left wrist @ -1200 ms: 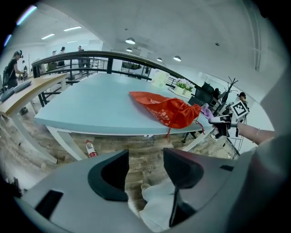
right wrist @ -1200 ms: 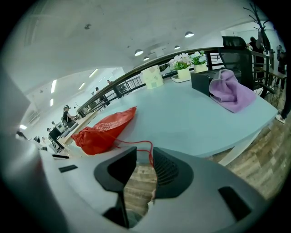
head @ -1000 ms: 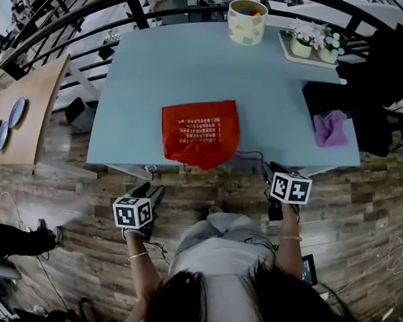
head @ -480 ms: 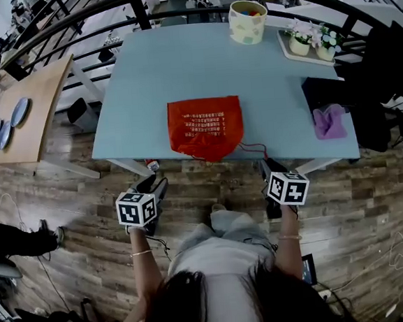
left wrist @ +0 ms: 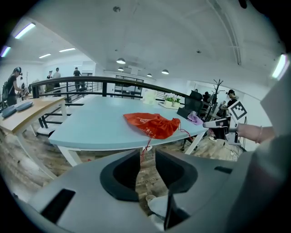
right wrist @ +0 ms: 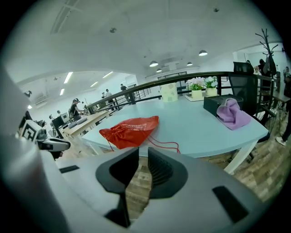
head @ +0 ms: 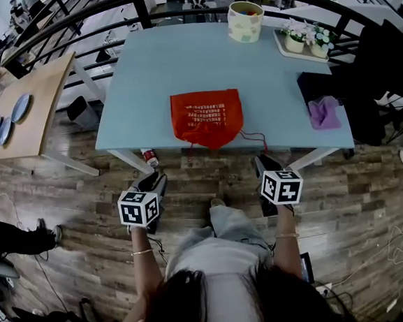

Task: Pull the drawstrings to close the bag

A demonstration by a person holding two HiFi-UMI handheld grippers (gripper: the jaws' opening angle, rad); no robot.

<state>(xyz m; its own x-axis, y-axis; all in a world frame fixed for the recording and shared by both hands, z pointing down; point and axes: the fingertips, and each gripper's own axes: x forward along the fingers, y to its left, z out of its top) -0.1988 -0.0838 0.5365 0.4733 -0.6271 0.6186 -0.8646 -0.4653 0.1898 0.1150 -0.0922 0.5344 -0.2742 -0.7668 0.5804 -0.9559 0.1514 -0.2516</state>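
Left gripper view looks along the left tongs (left wrist: pixel 148 157). Their jaws have just been closing and now stand a narrow gap apart with nothing pinched. The thin left drawstring (left wrist: pixel 146 147) shows through that gap, but it hangs well ahead, off the near edge of the pale blue worktop (left wrist: pixel 91 129). In the right gripper view the right tongs (right wrist: pixel 143 152) are likewise slightly spread and empty, with only wood floor (right wrist: pixel 137 186) between the jaws.

From the head view, both tools are held over the floor, short of the worktop's near edge. One sits to each side of the person's lap, and each is aimed toward the bag. I judge this stance sets one tool against each cord, so the two can be drawn opposite ways.

The red drawstring bag (head: pixel 207 115) lies flat at the middle of the near edge with its gathered mouth toward the person, probably to keep the cords within reach. The right drawstring (right wrist: pixel 169 144) loops over the worktop beside the mouth, toward the near edge. Neither cord is taken yet, so the closing pull looks not yet begun.

A purple cloth (head: pixel 321 111) lies near the right edge. A patterned cup (head: pixel 245 21) and a tray of potted flowers (head: pixel 303 39) stand along the far edge, well apart from the bag.
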